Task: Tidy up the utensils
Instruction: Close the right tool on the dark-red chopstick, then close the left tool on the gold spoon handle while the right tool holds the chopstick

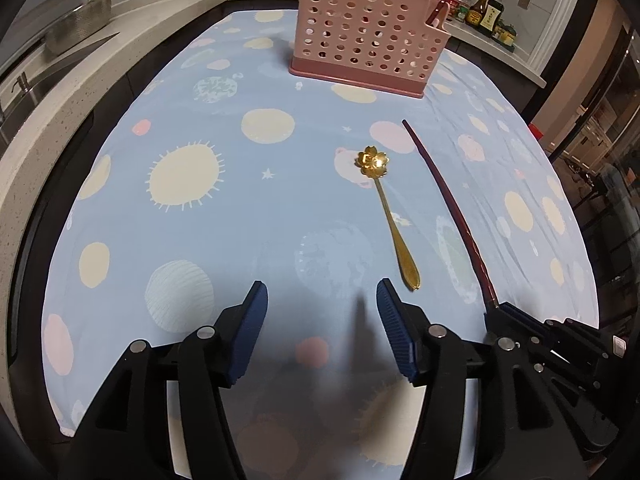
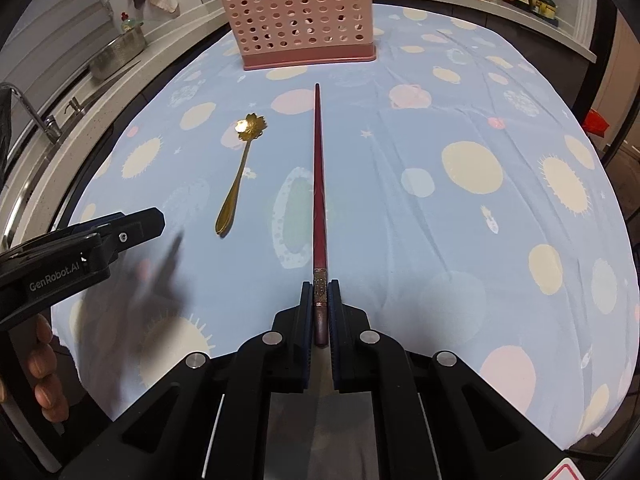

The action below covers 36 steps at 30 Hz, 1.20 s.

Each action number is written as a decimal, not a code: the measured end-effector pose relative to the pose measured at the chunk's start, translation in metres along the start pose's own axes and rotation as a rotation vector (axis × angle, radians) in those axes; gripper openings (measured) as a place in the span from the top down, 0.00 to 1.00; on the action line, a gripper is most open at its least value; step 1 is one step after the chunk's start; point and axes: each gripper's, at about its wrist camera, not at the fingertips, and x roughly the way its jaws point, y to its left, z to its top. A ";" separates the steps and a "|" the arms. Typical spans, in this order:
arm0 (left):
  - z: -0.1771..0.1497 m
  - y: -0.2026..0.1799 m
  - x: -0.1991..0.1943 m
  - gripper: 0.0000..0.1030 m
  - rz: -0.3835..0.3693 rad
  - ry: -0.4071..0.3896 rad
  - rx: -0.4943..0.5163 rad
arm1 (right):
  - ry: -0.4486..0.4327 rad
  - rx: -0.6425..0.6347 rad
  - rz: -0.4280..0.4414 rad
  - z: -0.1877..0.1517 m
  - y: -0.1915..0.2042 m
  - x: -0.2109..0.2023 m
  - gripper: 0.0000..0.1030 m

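Right wrist view: the right gripper (image 2: 320,316) has clamped its blue pads on the decorated butt end of a dark red chopstick (image 2: 318,184), which lies straight ahead along the planet-print tablecloth (image 2: 460,220), its tip aimed at the pink perforated utensil holder (image 2: 300,20) at the far side. Left wrist view: the left gripper (image 1: 320,320) hovers with its jaws apart and nothing between them, its right pad just short of the handle of a gold flower-bowled spoon (image 1: 390,216), which lies flat beside the chopstick, the two apart. Another red chopstick already stands in the holder's smaller end compartment (image 1: 438,16). The step in hand appears to be the pickup of the loose chopstick, with the spoon yet to be taken. The next move would call for lifting the chopstick clear of the cloth without letting it pivot in the narrow grip, then carrying it over the holder's rim and tipping it point-down into the compartment.
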 end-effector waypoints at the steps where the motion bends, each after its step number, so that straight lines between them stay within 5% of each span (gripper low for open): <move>1: 0.000 -0.004 0.001 0.46 -0.001 0.002 0.009 | -0.003 0.009 -0.003 0.000 -0.003 -0.001 0.93; 14: 0.010 -0.044 0.018 0.47 -0.041 0.013 0.090 | -0.013 0.055 0.020 0.002 -0.016 -0.004 0.93; 25: 0.010 -0.051 0.033 0.70 -0.045 0.046 0.093 | -0.004 0.063 0.045 0.003 -0.021 0.000 0.93; 29: 0.009 -0.049 0.034 0.87 -0.052 0.045 0.090 | -0.004 0.064 0.047 0.003 -0.021 0.000 0.93; 36: 0.009 -0.046 0.030 0.89 -0.071 0.045 0.073 | -0.012 0.061 0.045 0.003 -0.019 -0.002 0.93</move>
